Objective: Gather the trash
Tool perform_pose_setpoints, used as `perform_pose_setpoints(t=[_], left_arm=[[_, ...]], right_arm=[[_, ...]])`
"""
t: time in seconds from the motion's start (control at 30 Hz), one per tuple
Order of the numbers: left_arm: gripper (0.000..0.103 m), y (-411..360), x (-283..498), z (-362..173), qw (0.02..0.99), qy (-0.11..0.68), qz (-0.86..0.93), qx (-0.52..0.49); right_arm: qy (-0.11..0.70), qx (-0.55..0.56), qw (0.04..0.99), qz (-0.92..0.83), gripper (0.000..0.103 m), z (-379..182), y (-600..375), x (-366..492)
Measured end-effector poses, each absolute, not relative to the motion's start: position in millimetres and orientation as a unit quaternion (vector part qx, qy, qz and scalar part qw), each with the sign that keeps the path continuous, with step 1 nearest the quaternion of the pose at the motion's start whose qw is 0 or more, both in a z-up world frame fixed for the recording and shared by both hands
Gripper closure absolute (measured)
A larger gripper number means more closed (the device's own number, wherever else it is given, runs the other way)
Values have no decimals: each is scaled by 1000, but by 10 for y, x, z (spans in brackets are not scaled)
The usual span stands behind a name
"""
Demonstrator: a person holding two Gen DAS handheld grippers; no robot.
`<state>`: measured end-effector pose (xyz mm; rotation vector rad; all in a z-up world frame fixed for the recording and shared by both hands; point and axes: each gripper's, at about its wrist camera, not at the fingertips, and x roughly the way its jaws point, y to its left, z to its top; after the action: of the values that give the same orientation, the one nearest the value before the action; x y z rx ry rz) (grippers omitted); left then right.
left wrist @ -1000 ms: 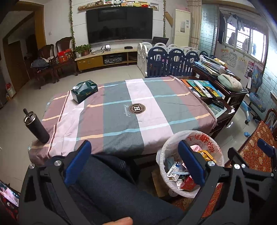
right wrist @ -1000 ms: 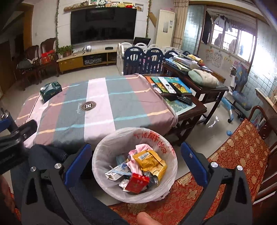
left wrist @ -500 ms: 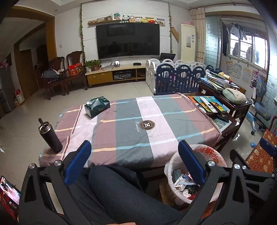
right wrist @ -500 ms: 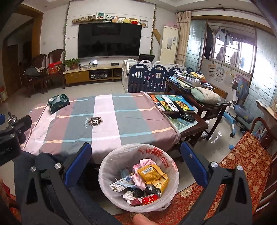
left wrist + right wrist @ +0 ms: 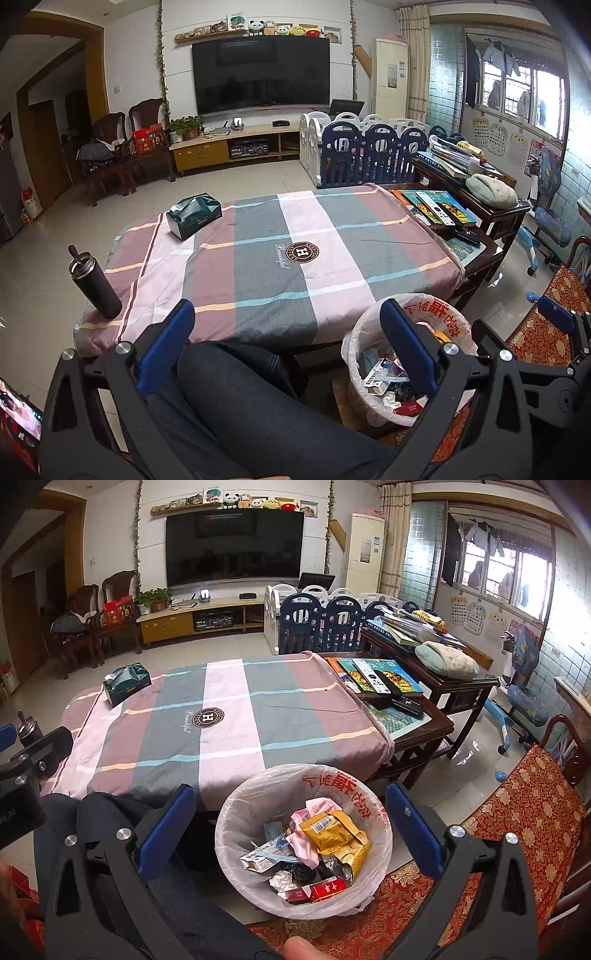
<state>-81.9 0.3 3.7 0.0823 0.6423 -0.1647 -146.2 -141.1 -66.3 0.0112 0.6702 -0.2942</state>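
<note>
A trash bin lined with a white plastic bag stands on the floor by the table's near right corner; it also shows in the left wrist view. Inside it lie a yellow wrapper, pink paper, a red cigarette pack and other wrappers. My right gripper is open and empty, above the bin. My left gripper is open and empty, over my lap at the table's near edge.
The table has a plaid cloth. A green tissue pack lies at its far left and a dark bottle stands at the near left corner. A side table with books and remotes is on the right. A red patterned seat is at near right.
Both grippers have tilted upward and drawn back. The bin sits lower in both views, and more of the room shows. Both stay open and empty.
</note>
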Motion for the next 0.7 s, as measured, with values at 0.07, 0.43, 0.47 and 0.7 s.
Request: perform_pose_setpoints(t=[0.07,0.43,0.47,0.7], left_arm=[[3,10,-814,31,944,317,-80,40],[3,1,-787,-14,940,327,-83,39],[3,2,-786,-14,941,327,-83,39],[3,3,-785,-14,940,328,-83,39]], right_arm=[[330,6,933,-143,3,-665,-1418,-1451],[338,8,931,-140,3,-706,-1413,-1433],[339,9,930,-140,3,-709,-1418,-1425],[339,9,930,-140,3,-709,-1427,-1426]])
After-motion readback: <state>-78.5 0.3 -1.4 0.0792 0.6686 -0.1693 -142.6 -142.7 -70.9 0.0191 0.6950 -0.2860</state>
